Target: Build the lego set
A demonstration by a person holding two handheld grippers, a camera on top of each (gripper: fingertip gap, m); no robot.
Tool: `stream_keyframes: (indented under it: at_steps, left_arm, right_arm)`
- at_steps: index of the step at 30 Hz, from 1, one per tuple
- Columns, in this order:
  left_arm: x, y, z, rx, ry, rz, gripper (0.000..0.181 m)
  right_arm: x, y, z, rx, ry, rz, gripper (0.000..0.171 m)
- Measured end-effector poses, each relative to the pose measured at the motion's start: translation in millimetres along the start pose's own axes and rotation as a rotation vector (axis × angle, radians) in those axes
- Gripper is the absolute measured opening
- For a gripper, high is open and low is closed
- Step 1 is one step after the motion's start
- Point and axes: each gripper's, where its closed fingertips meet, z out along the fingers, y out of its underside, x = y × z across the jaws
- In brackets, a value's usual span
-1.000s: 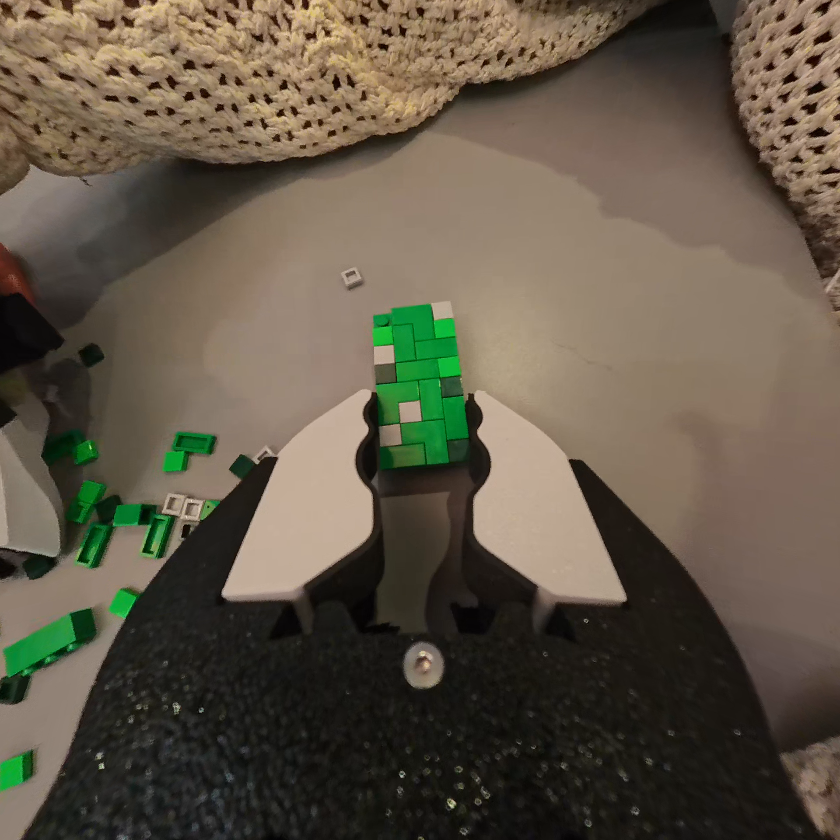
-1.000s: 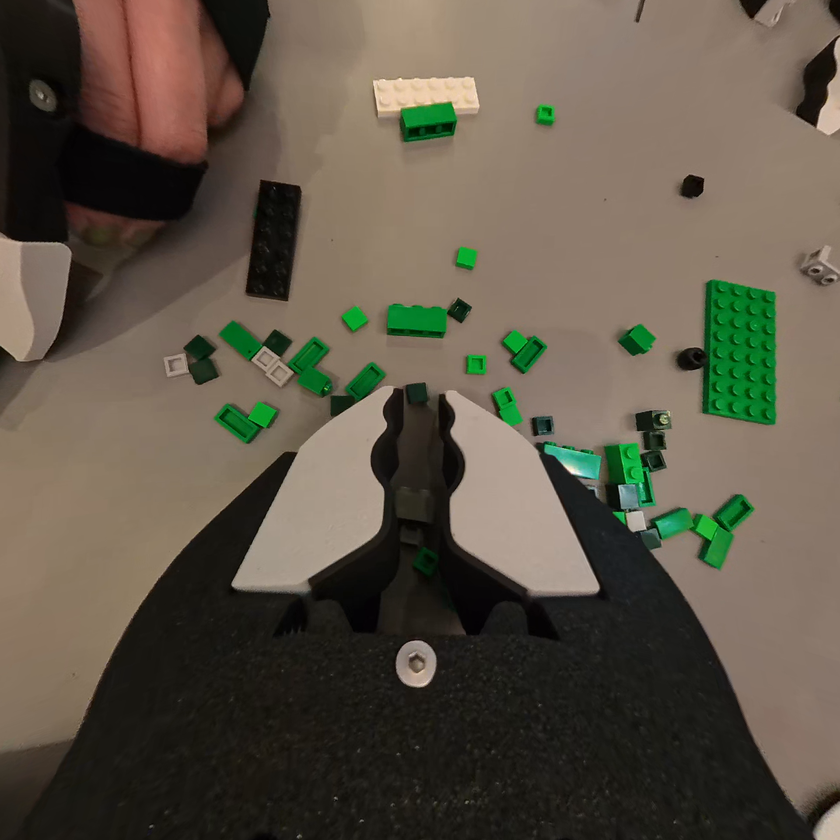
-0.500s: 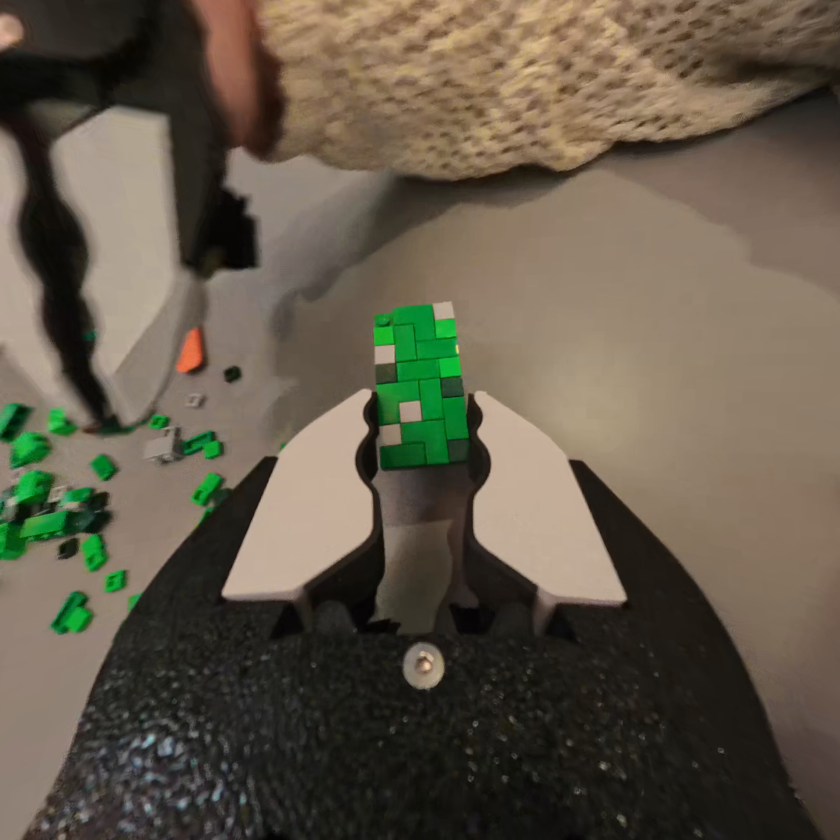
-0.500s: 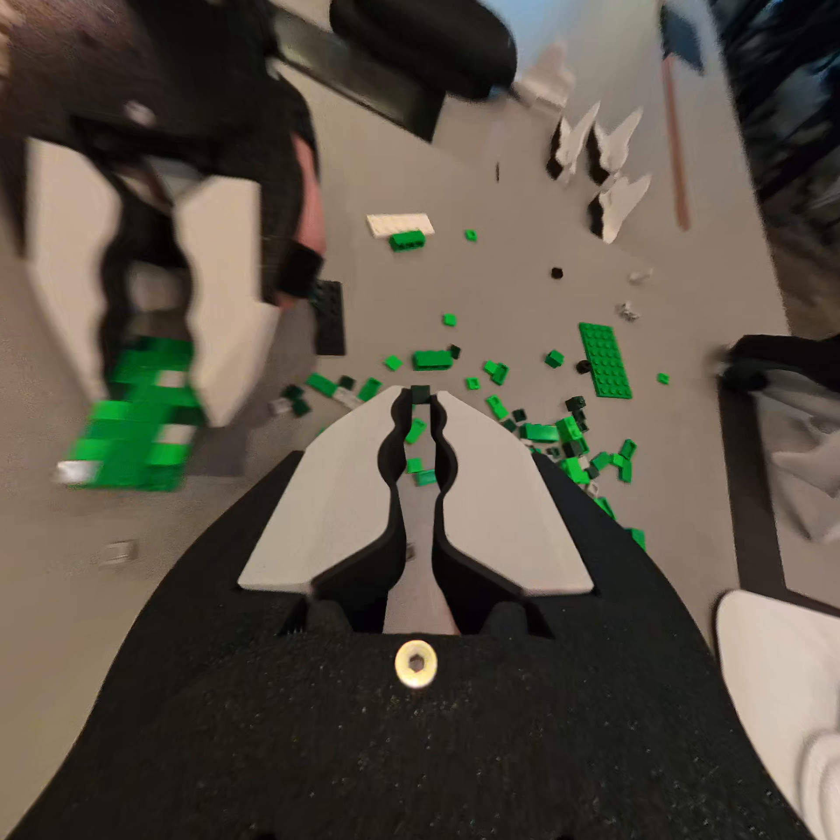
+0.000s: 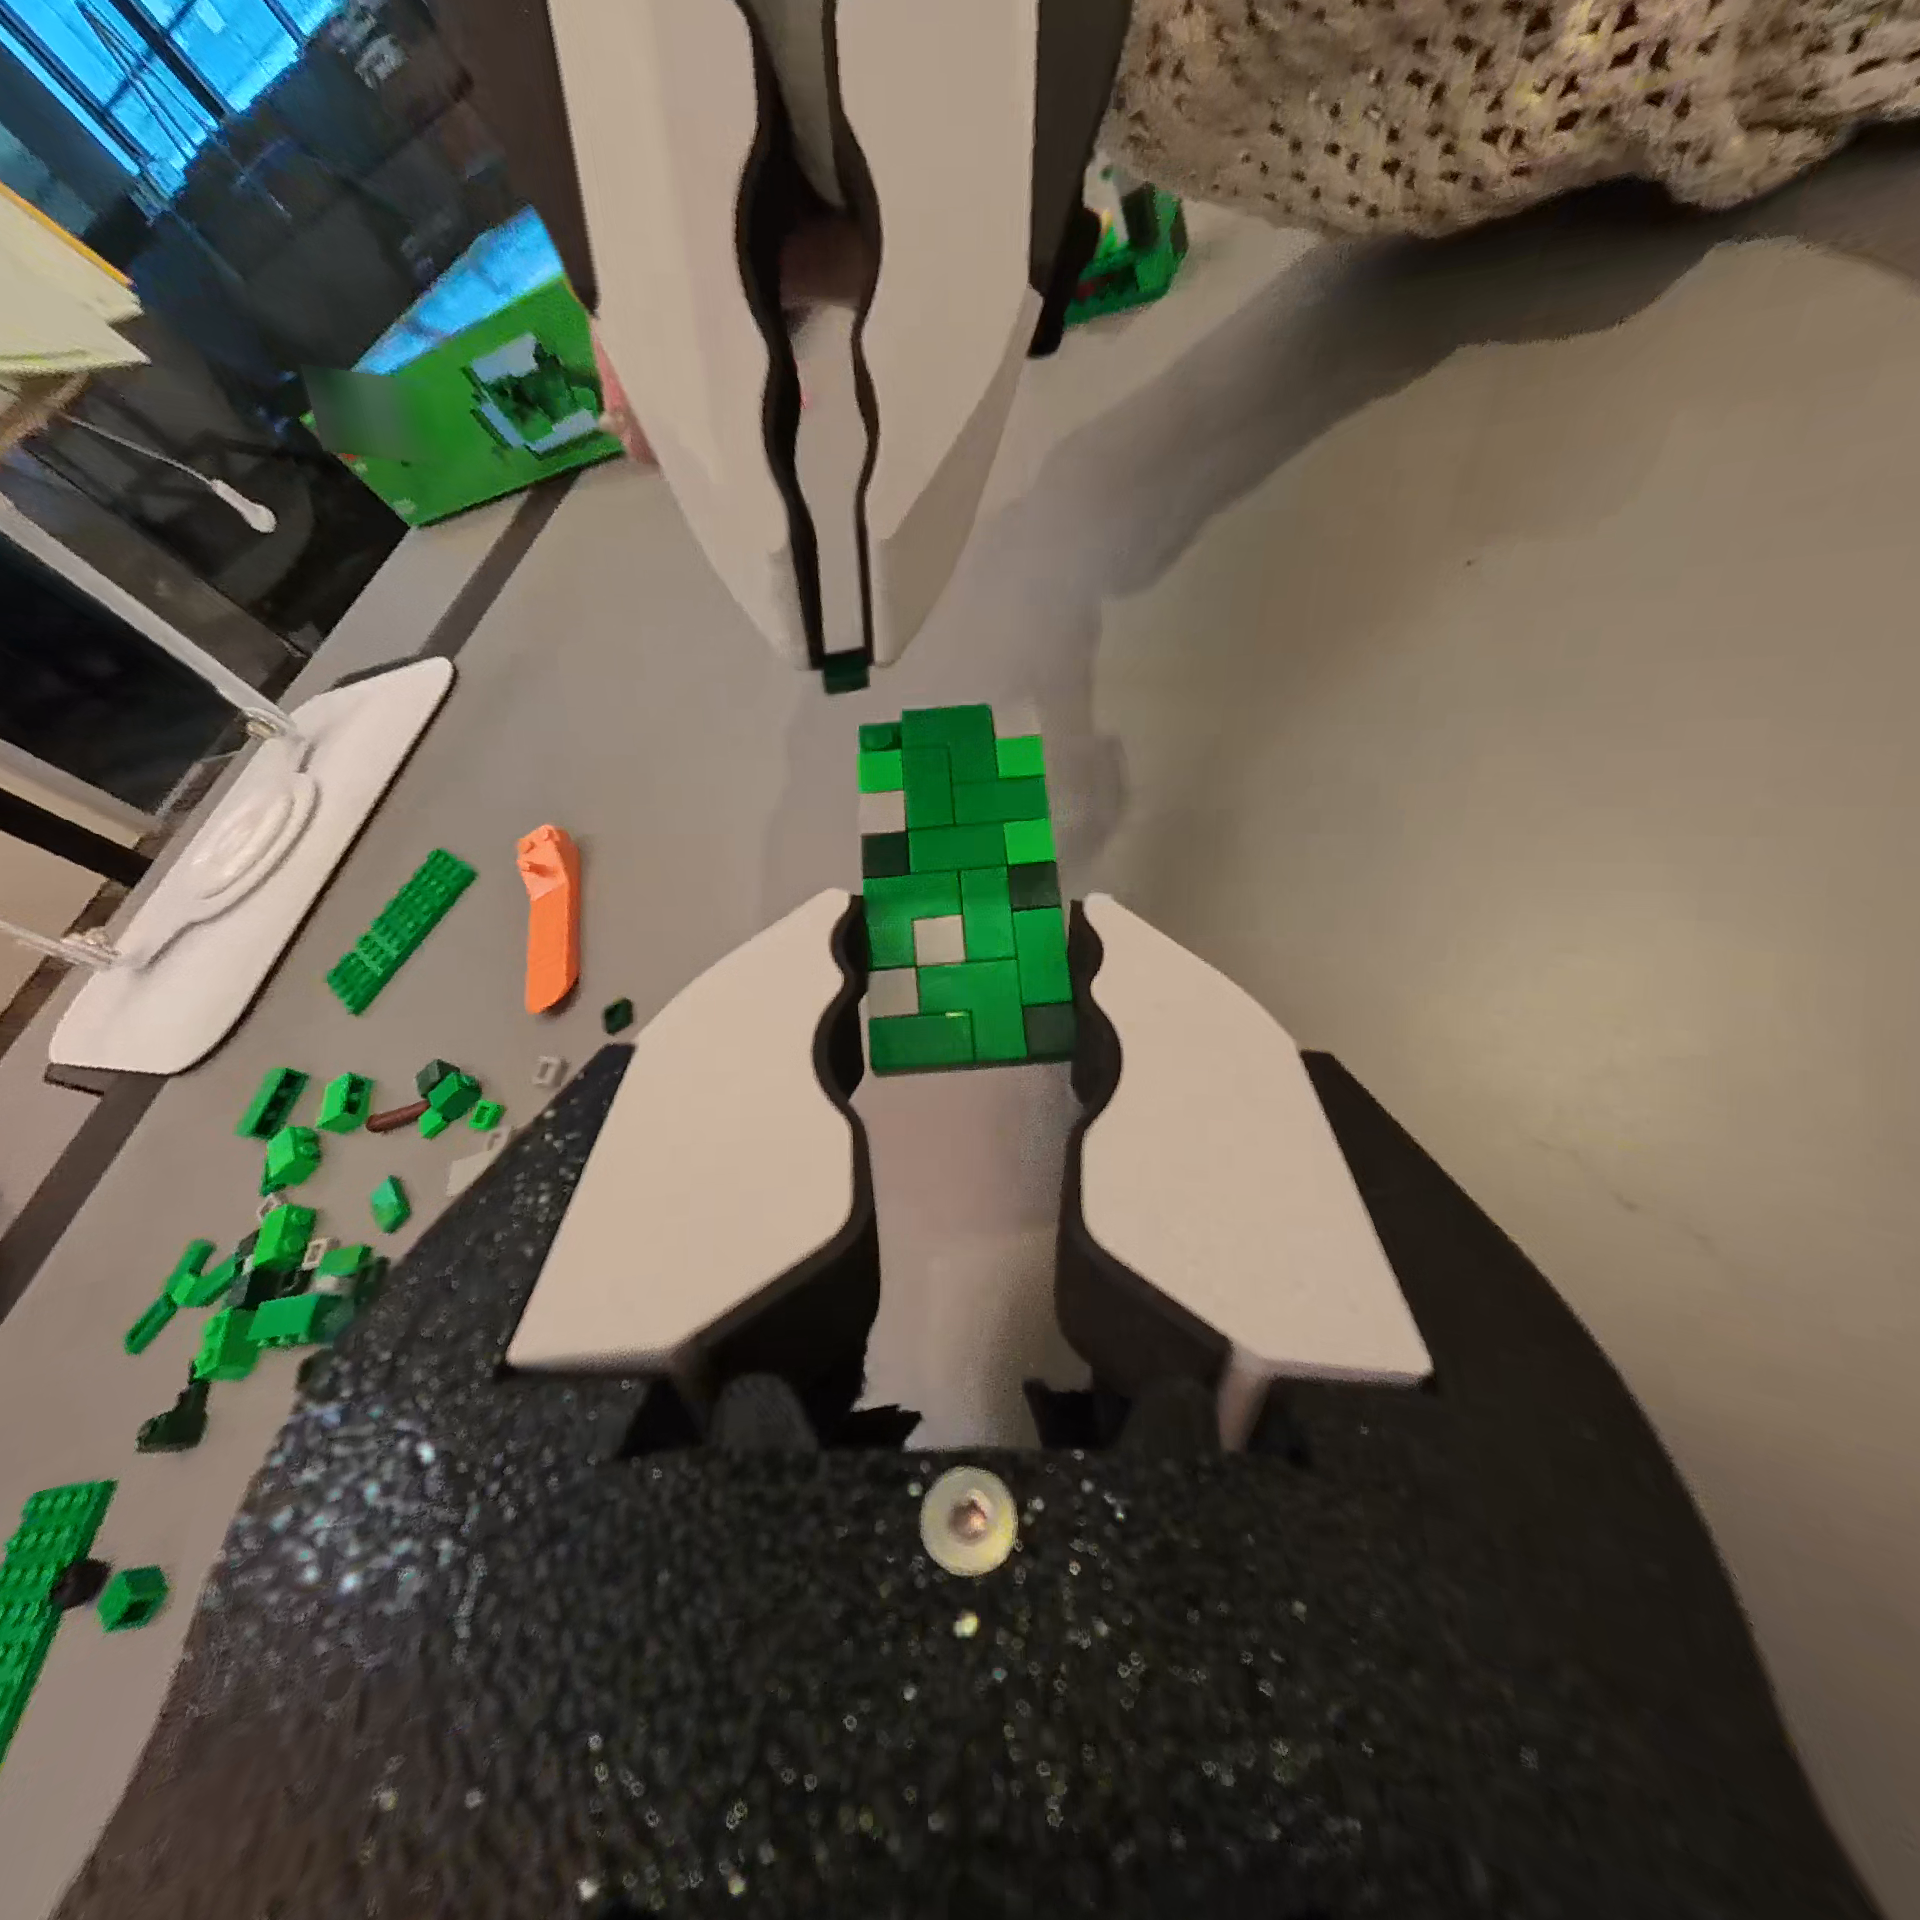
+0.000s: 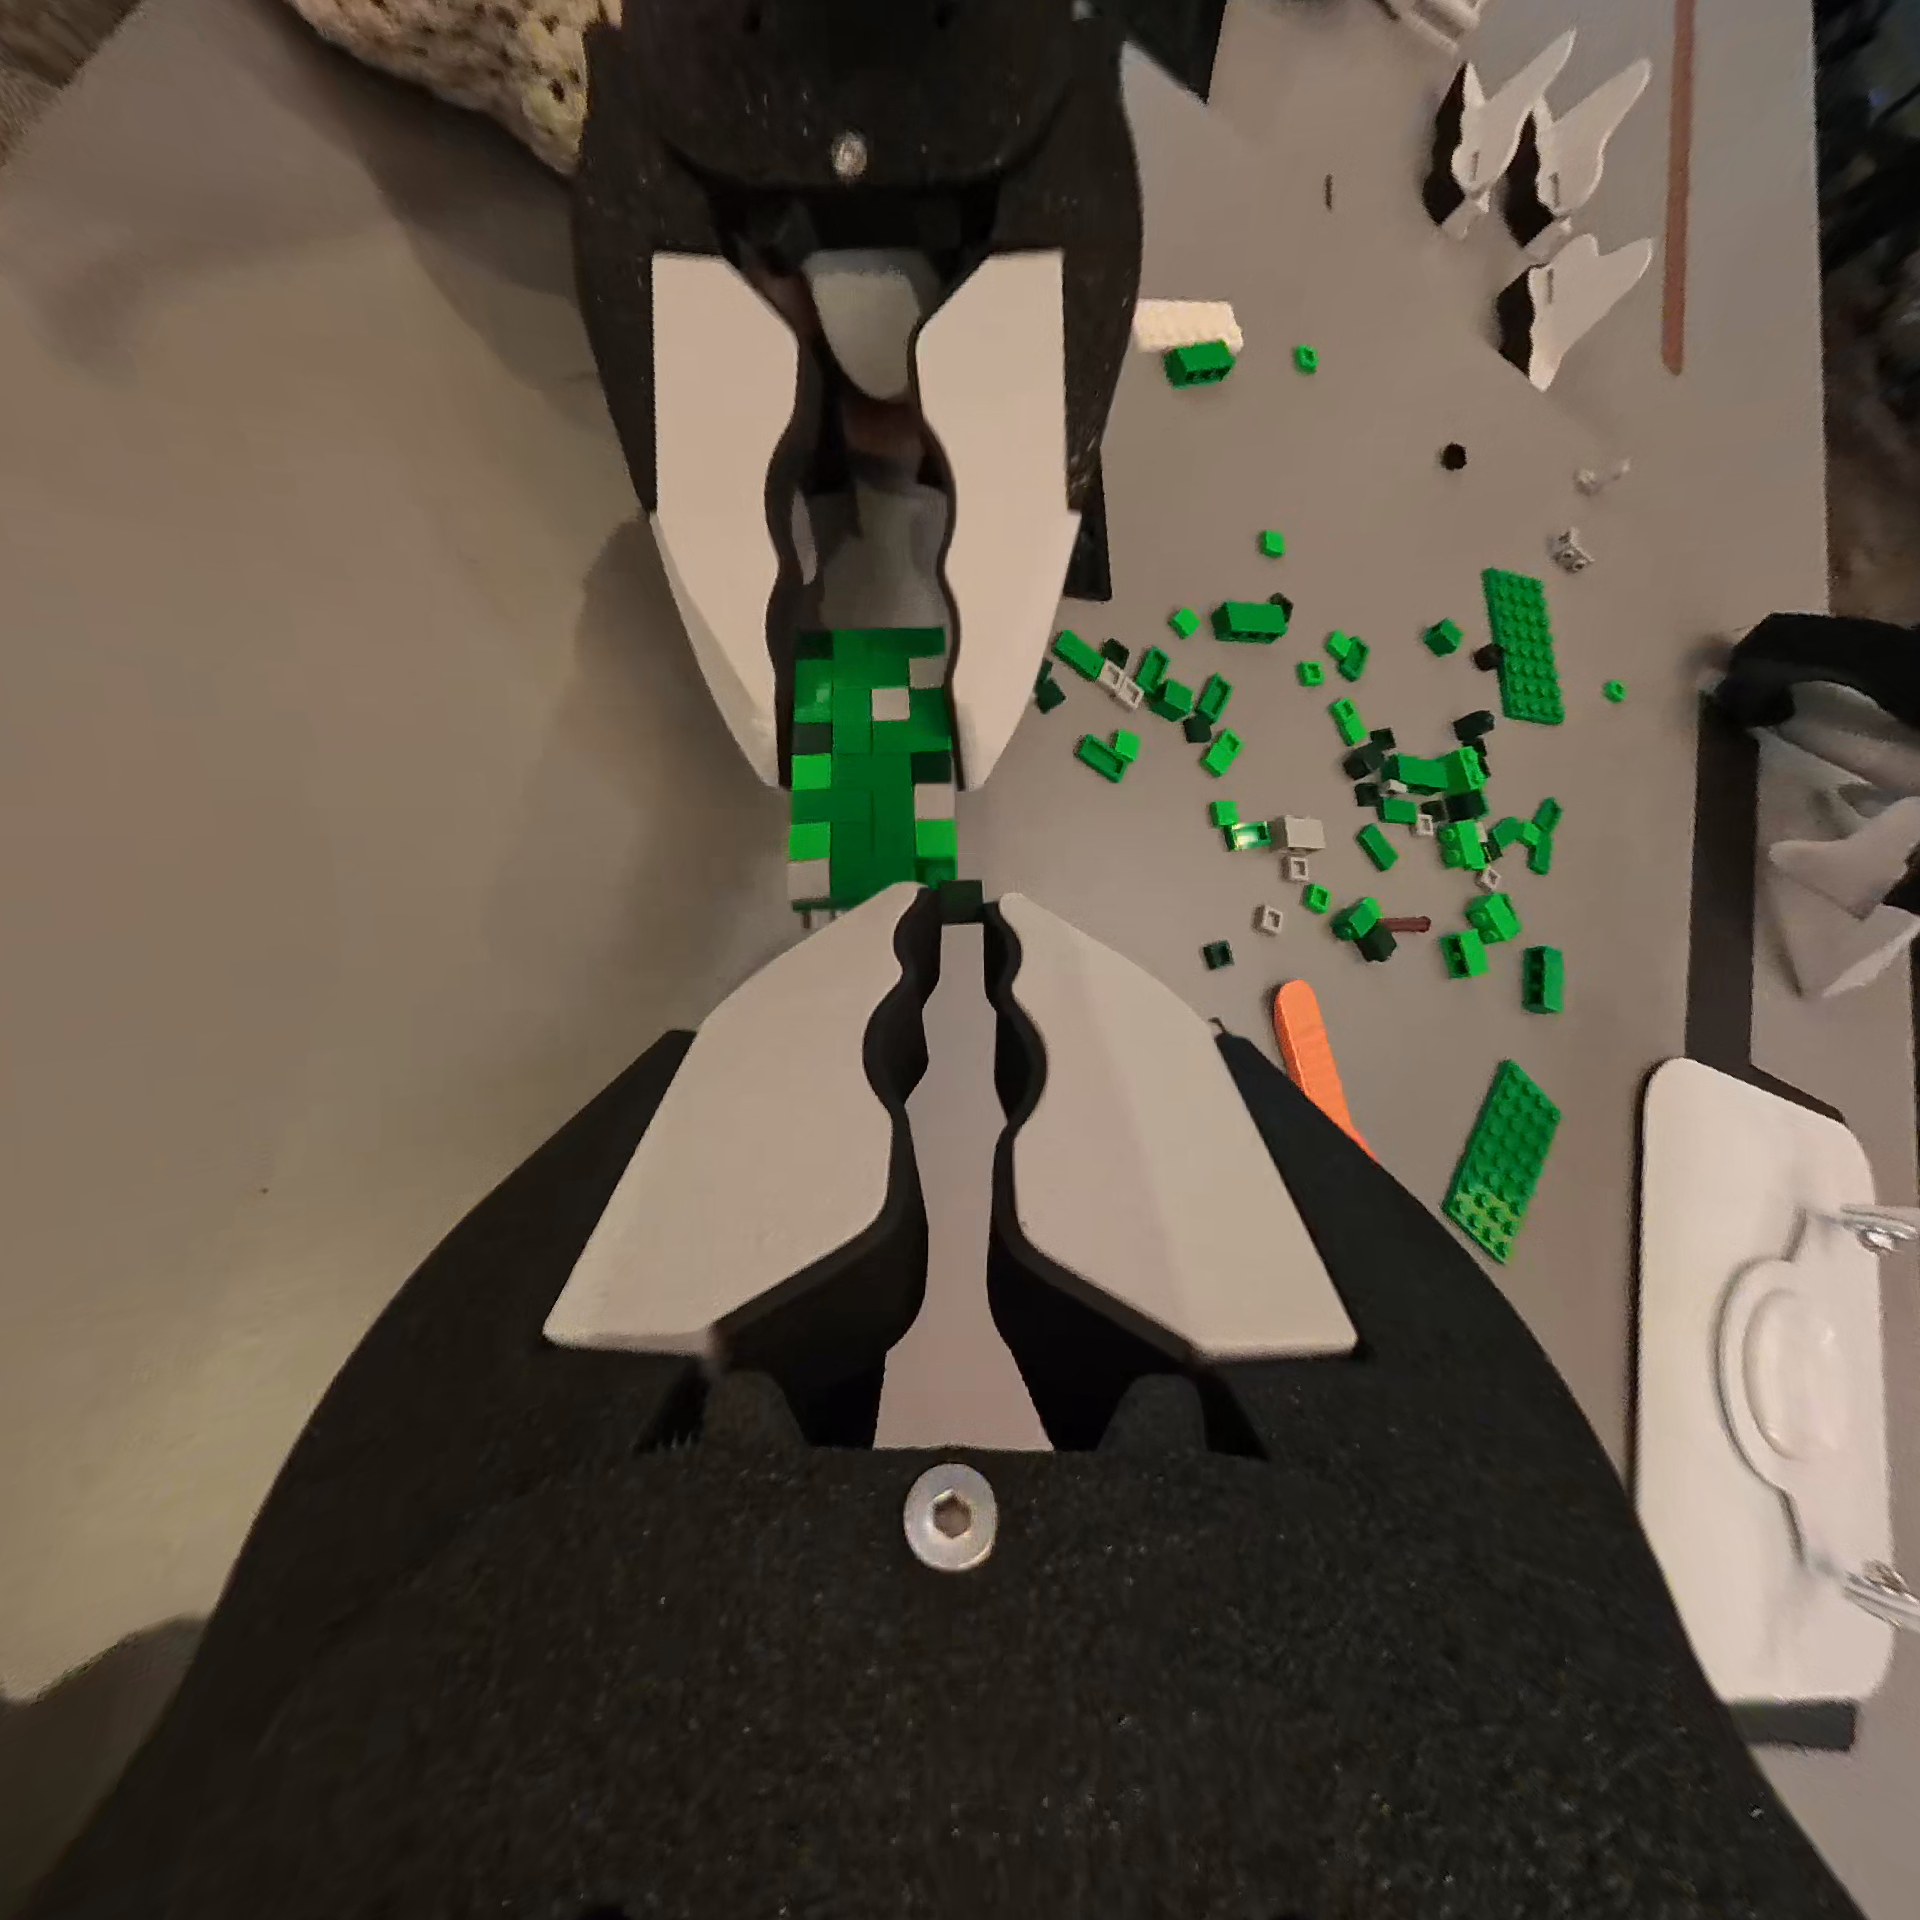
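Both grippers have come up off the counter (image 5: 1455, 727) and now face each other, tip to tip. A second ago the right gripper (image 6: 961, 902) was down among the loose pieces, and the left one was alone over bare counter.

The left gripper (image 5: 961, 935) is closed on the green tiled block (image 5: 961, 883), squeezing its sides. About half of the block sticks out past the tips.

The right gripper is almost fully closed and pinches a small dark green piece (image 6: 961, 899) at its very tip. In the left wrist view, that piece is just beside the far end of the block, but I cannot tell if they touch.

Loose green bricks (image 6: 1403, 790) lie scattered on the counter near the block. An orange tool (image 5: 551, 914) lies near the block too, with a green plate (image 5: 400, 930) just past it.
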Motion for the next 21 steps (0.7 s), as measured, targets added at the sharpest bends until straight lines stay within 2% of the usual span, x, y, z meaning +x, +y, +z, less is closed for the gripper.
stream_keyframes:
  at_steps: [11, 21]
  left_arm:
    - [0.3, -6.5, -1.9, 0.036, -0.013, 0.044, 0.036]
    - [0.5, -8.5, -2.1, 0.042, -0.02, 0.064, 0.036]
  right_arm:
    - [-5.3, -2.8, 1.6, -0.102, 0.034, -0.077, 0.008]
    - [-7.7, -7.3, 1.9, -0.099, 0.02, -0.055, 0.008]
